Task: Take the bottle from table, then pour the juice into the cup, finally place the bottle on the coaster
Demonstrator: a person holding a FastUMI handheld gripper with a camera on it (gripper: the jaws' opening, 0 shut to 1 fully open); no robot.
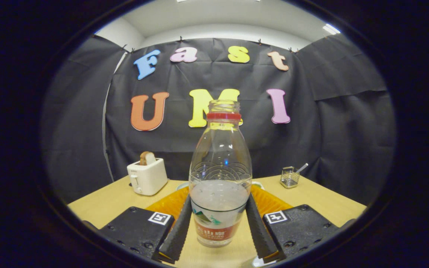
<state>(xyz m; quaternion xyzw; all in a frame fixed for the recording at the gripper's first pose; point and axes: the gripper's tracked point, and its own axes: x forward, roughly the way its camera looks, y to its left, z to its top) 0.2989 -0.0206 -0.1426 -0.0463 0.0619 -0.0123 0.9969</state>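
Item 1: your claw (220, 223). Its two fingers (179, 230) run forward either side of the bottle's lower body, narrowed until both sit against the glass at about the level of the liquid line. You have the bottle pinched between them.

Item 2: bottle (220, 167). Clear, upright, uncapped, with a red ring (223, 115) under the open mouth. Pale cloudy juice fills roughly the lower third. A printed label (214, 230) wraps the base. It stands between your fingers; whether its base touches the surface or hangs just above it, you cannot tell from here.

Item 3: surface (114, 201). Light wood, carrying everything below.

Item 4: orange ribbed piece (274, 203). Flat, lying just behind the bottle and showing on both sides of it; it may be the coaster, but the bottle hides its middle.

Item 5: pale rim (257, 183). A sliver of a round whitish thing peeks out behind the bottle on each side, beyond the orange piece. Too hidden to name.

Item 6: toaster (147, 176). White, well beyond your left finger, near the back wall, with a slice of bread (147, 158) standing in its slot.

Item 7: wire basket (289, 177). Small, metal, far beyond your right finger, with a thin handle (302, 167) leaning out.
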